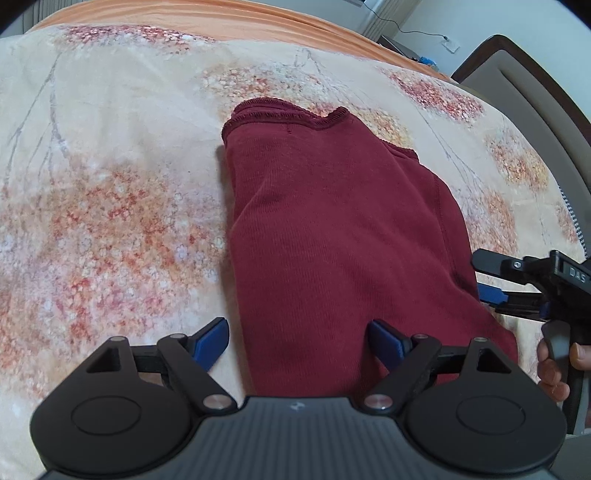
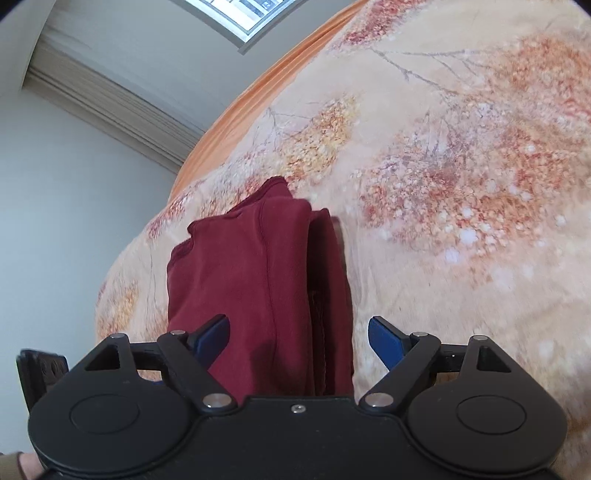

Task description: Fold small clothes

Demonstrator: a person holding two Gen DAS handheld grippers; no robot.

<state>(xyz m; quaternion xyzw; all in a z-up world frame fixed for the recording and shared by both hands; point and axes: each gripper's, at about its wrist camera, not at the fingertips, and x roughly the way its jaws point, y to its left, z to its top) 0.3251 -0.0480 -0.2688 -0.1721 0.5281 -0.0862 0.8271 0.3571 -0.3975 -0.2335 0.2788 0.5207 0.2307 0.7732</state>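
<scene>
A dark red knit garment (image 1: 332,229) lies folded into a long narrow stack on the floral bedspread (image 1: 110,166). My left gripper (image 1: 297,341) hovers open over its near end, blue pads wide apart, one off the cloth's left edge and one above it. The right gripper (image 1: 487,280) shows at the right edge of the left wrist view, beside the garment's right side, a hand on its handle. In the right wrist view the garment (image 2: 258,280) runs away from the open right gripper (image 2: 297,338), its layered fold edge on the right. Nothing is gripped.
An orange sheet border (image 1: 258,22) runs along the far side of the bed. A padded headboard (image 1: 524,96) rises at the right. A wall, curtain folds (image 2: 110,99) and a window lie beyond the bed's edge. Bare bedspread surrounds the garment.
</scene>
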